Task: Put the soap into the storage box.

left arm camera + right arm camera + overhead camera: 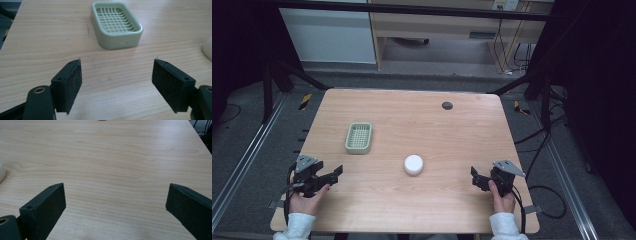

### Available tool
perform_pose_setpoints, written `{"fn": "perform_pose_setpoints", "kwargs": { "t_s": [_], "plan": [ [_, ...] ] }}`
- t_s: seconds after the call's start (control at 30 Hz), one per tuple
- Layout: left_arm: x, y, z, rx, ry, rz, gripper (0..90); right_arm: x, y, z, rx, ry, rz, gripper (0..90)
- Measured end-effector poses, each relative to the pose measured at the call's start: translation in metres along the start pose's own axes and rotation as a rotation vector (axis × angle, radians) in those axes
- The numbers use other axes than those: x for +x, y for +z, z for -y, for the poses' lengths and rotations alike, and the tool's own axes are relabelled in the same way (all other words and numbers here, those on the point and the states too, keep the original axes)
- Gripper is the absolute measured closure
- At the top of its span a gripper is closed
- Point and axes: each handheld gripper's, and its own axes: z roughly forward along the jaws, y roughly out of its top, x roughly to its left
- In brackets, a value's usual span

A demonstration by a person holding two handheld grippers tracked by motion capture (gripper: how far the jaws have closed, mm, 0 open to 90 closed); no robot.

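broadly bare wood between soap dish [359,138], white puck [413,164], table edges

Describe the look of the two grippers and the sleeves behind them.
The left gripper and the right gripper are black, each topped by a grey three-cornered plate and trailing a black cable. Their jaws are flat, dark rectangular blocks. The person wears white sleeves.

The slotted tray [359,138] lies on the table [412,210] left of its middle, well apart from every edge. The round puck [413,164] sits near the table's centre, right of the tray and closer to the near edge. The left gripper [331,176] is by the near left corner, the right gripper [475,177] by the near right corner, and a small grommet [447,105] lies close to the far edge.
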Motion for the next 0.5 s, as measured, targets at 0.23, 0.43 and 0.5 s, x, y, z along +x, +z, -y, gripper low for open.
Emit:
{"fn": "perform_pose_setpoints", "kwargs": {
  "t_s": [0.23,0.43,0.5],
  "plan": [
    [-0.016,-0.006,-0.004,-0.024,0.037,0.027,27.0,0.002,-0.001,0.0,-0.004,-0.009,-0.003,3.1],
    [-0.033,-0.005,-0.008,-0.017,0.096,0.054,26.3,0.003,0.001,-0.001,-0.007,-0.016,0.011,3.1],
    [-0.037,-0.004,-0.009,-0.014,0.105,0.062,26.3,0.003,0.001,-0.001,-0.003,-0.018,0.012,3.1]
  ]
}}
